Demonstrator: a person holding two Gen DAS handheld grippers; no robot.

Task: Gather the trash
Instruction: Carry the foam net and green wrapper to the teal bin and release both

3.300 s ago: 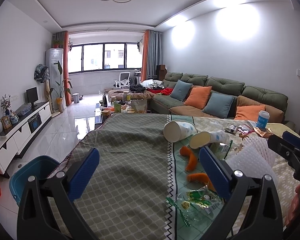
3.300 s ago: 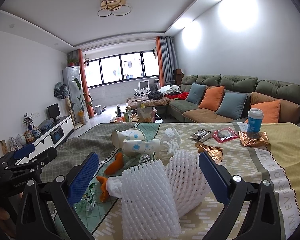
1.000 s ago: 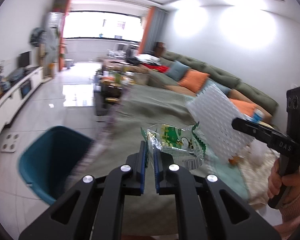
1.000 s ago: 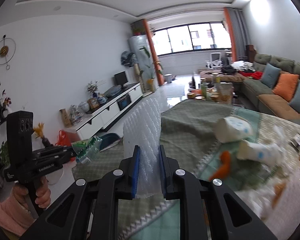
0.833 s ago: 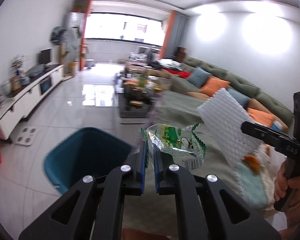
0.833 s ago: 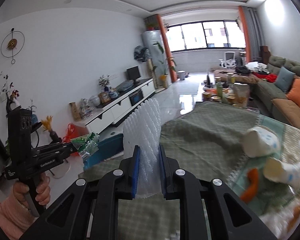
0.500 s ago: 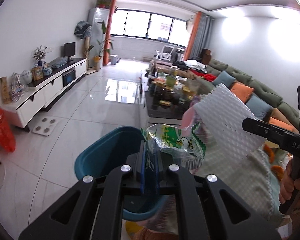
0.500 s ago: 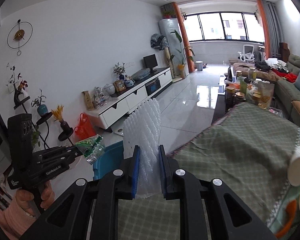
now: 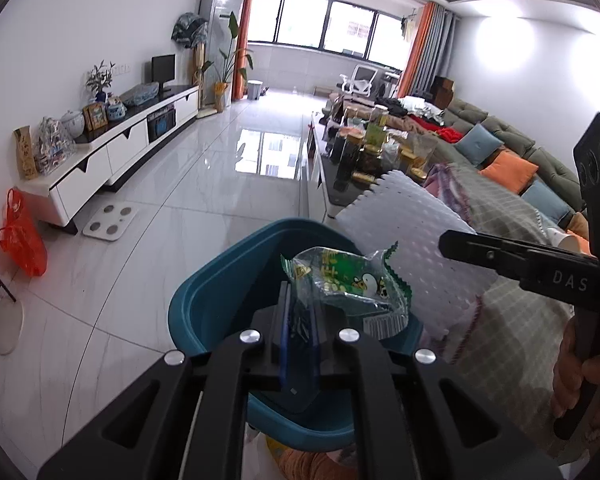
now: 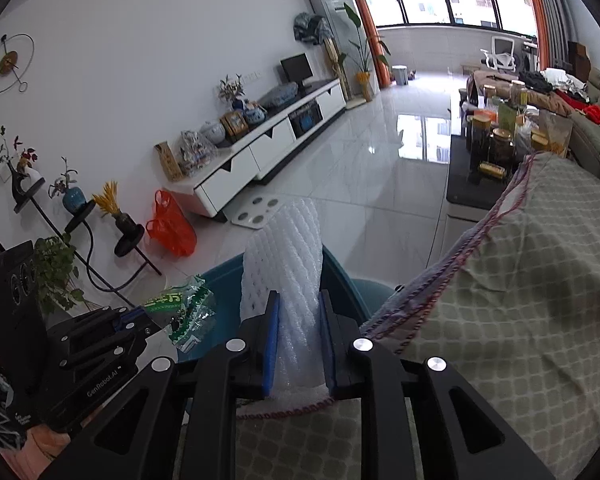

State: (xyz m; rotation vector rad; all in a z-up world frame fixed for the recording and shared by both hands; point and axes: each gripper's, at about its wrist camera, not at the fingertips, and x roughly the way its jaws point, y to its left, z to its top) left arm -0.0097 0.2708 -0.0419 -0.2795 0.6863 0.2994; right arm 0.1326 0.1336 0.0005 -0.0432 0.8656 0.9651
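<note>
My left gripper (image 9: 300, 312) is shut on a clear and green plastic wrapper (image 9: 348, 280) and holds it over the teal bin (image 9: 220, 296) on the floor. It also shows in the right wrist view (image 10: 140, 316), with the wrapper (image 10: 184, 312) in it. My right gripper (image 10: 298, 312) is shut on a white foam net sleeve (image 10: 288, 252) and holds it above the bin's rim (image 10: 340, 276), beside the table's corner. In the left wrist view the right gripper (image 9: 444, 240) holds the foam sleeve (image 9: 412, 240) just right of the wrapper.
The table with a green checked cloth (image 10: 520, 280) is at the right. A glass coffee table with jars (image 9: 364, 148) stands beyond it. A white TV cabinet (image 9: 112, 152), a bathroom scale (image 9: 110, 222) and an orange plastic bag (image 9: 20, 236) line the left wall.
Both grippers have closed on trash from the table and swung left off the table. They now hold the wrapper and the foam sleeve over the teal bin.
</note>
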